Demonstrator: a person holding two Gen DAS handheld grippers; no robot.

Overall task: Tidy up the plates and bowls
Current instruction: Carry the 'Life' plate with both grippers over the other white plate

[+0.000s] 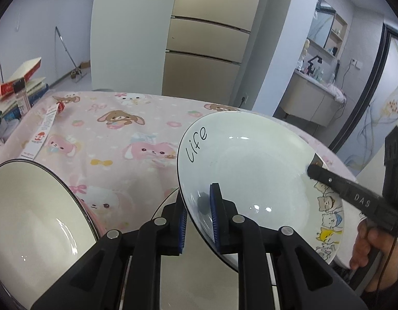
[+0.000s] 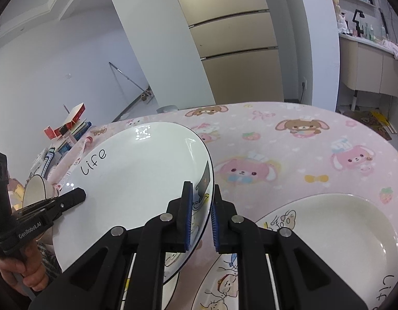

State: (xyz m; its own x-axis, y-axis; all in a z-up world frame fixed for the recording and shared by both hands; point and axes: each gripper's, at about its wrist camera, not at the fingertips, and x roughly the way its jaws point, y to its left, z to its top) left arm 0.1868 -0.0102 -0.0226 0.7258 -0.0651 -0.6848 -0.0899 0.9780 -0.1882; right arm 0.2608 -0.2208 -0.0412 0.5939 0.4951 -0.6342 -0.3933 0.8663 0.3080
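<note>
A white plate [image 1: 253, 165] with "Life" written on it and cartoon cats on its rim is held tilted above the pink tablecloth. My left gripper [image 1: 199, 219] is shut on its near rim. My right gripper [image 2: 201, 213] straddles the plate's [image 2: 137, 180] opposite rim, jaws close about it. The right gripper's finger shows in the left wrist view [image 1: 336, 184], touching the plate's right rim. The left gripper's finger shows in the right wrist view [image 2: 59, 204]. A white bowl [image 1: 31, 230] sits at the left. A second cartoon plate [image 2: 336, 245] lies on the table at the right.
The table [image 1: 116, 134] has a pink bunny-print cloth. Books, boxes and a small bottle [image 1: 20, 95] stand at its far left edge. A paper tag [image 1: 44, 131] lies on the cloth. A fridge [image 1: 206, 46] stands behind the table.
</note>
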